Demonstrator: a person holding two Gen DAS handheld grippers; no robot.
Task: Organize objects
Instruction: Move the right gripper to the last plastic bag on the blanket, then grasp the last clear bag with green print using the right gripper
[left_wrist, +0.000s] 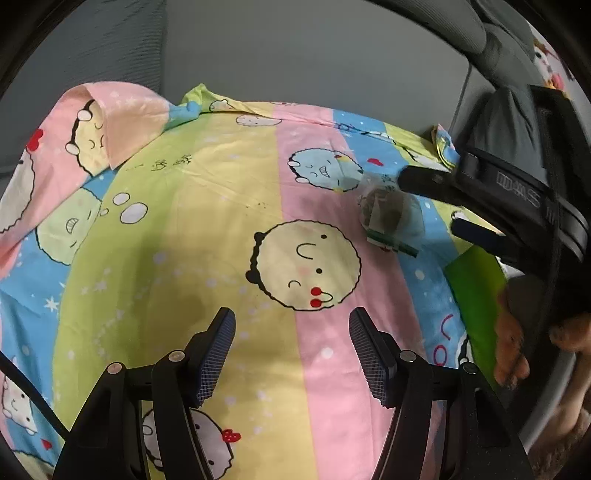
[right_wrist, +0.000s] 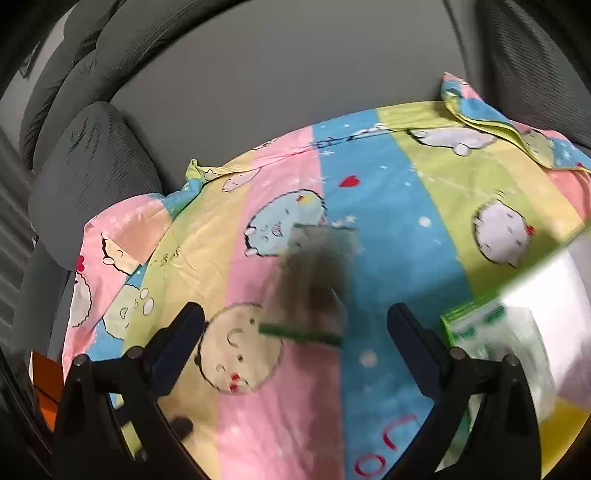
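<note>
A small clear bag (left_wrist: 391, 218) with dark contents and a green strip along its edge lies on the striped cartoon sheet (left_wrist: 229, 206). In the left wrist view my right gripper (left_wrist: 428, 201) comes in from the right, its fingertips on either side of the bag's right end. The right wrist view is blurred by motion. There the bag (right_wrist: 314, 280) sits just ahead of my right gripper (right_wrist: 295, 317), whose jaws stand wide apart without touching it. My left gripper (left_wrist: 291, 350) hovers open over the bare sheet with nothing between its fingers, left of the bag.
A green and white package (right_wrist: 495, 332) lies right of the right gripper, its green edge (left_wrist: 476, 291) showing beside a person's hand (left_wrist: 509, 343). Grey cushions (right_wrist: 92, 177) ring the sheet's far side. A folded sheet corner (left_wrist: 110, 122) lies at far left. Something orange (right_wrist: 44, 380) shows at lower left.
</note>
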